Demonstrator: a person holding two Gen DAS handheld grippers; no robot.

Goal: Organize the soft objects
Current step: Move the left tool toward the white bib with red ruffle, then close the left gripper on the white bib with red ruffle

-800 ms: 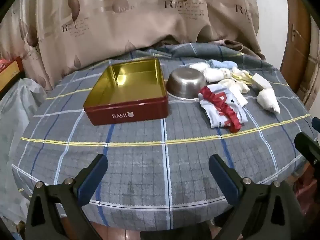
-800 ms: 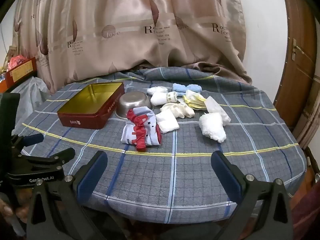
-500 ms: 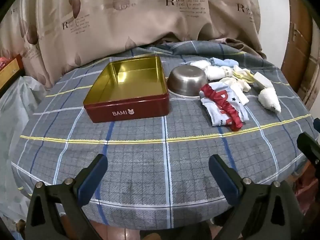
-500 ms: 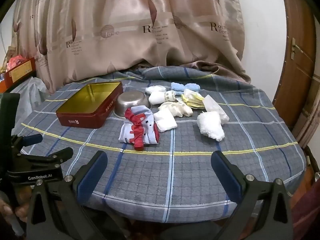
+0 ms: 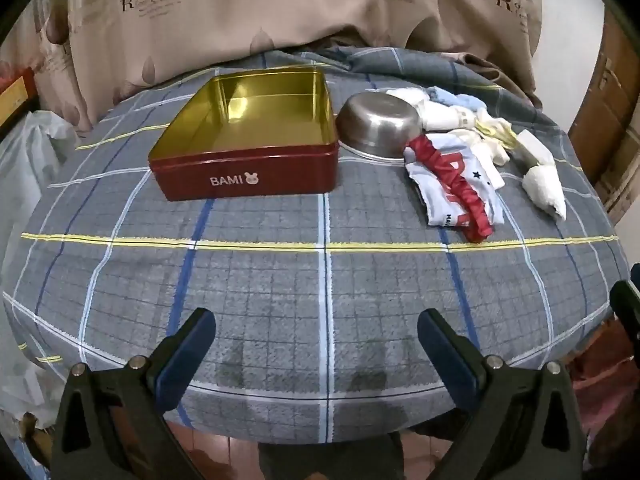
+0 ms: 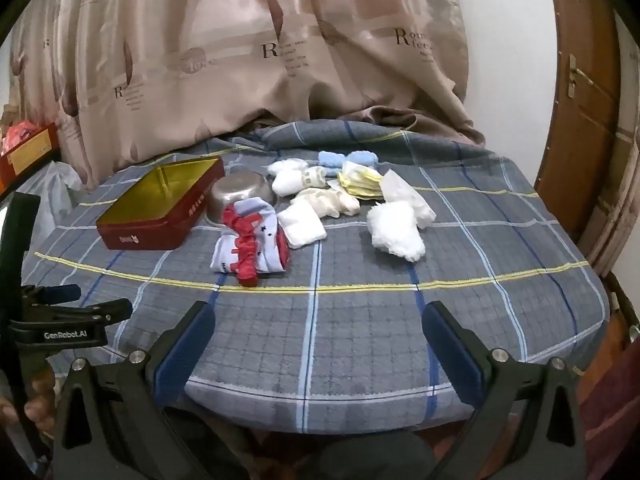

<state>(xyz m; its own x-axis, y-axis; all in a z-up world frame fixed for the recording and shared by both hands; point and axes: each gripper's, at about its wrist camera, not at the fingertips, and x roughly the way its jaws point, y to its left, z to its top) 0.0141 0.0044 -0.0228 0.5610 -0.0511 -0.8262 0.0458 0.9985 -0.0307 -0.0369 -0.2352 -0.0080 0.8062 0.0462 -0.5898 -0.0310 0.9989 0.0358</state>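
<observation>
Both grippers, left (image 5: 316, 332) and right (image 6: 318, 326), hang with jaws spread wide and empty over the near edge of a plaid-covered table (image 5: 280, 300). Small socks (image 6: 320, 196) and cloths lie heaped right of a steel bowl (image 5: 378, 128), beside an open red tin (image 5: 248, 152) marked "BAMI". The left gripper's body reads "GenRobot.AI".

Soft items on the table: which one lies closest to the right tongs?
The red-trimmed white garment, nearest the table's front edge; the fluffy white bundle sits slightly farther back, the rest behind.
</observation>
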